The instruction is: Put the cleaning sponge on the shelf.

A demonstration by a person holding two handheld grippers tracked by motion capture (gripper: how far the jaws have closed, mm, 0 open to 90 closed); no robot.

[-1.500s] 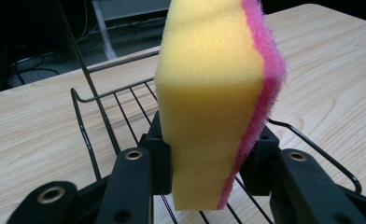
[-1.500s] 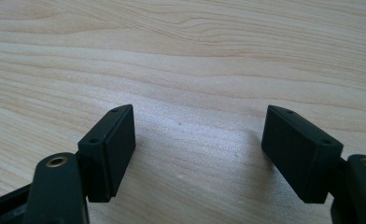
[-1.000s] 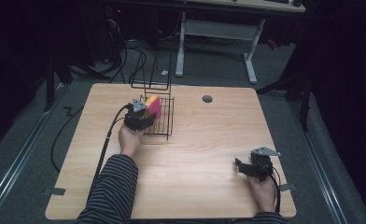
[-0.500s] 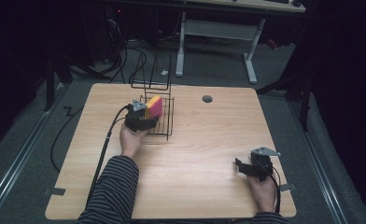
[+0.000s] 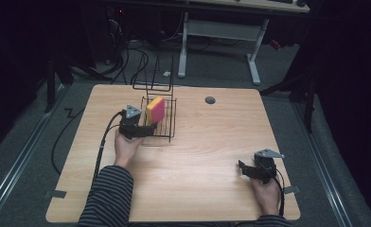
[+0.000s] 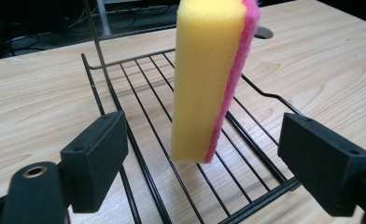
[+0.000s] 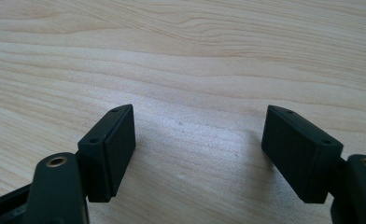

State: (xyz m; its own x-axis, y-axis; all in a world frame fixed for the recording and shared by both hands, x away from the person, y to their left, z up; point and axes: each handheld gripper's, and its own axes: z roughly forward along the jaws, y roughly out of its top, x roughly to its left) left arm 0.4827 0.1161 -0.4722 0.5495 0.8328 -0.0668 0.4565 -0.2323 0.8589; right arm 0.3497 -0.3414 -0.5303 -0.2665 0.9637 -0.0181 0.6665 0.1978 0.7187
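Note:
A yellow sponge with a pink scouring face (image 5: 155, 110) (image 6: 204, 79) stands on end in a black wire rack (image 5: 170, 124) (image 6: 141, 156) at the table's left middle. My left gripper (image 5: 150, 128) (image 6: 209, 165) sits at the rack's near edge. Its jaws have just been opening and stand wide, one on each side of the sponge, and the pads (image 6: 97, 156) are clear of it. My right gripper (image 5: 242, 169) (image 7: 197, 149) rests low over the wood at the near right, open, with nothing between its fingers.
The wooden table (image 5: 198, 156) has a round cable hole (image 5: 210, 100) toward the back. The rack's tall wire back (image 5: 156, 80) rises at the far side. Dark floor, cables and a white desk frame (image 5: 219, 33) lie beyond the table.
My left gripper's jaws have spread apart off the sponge and the hand has drawn back a little toward the person. The sponge stays standing in the rack. The right gripper has not moved.

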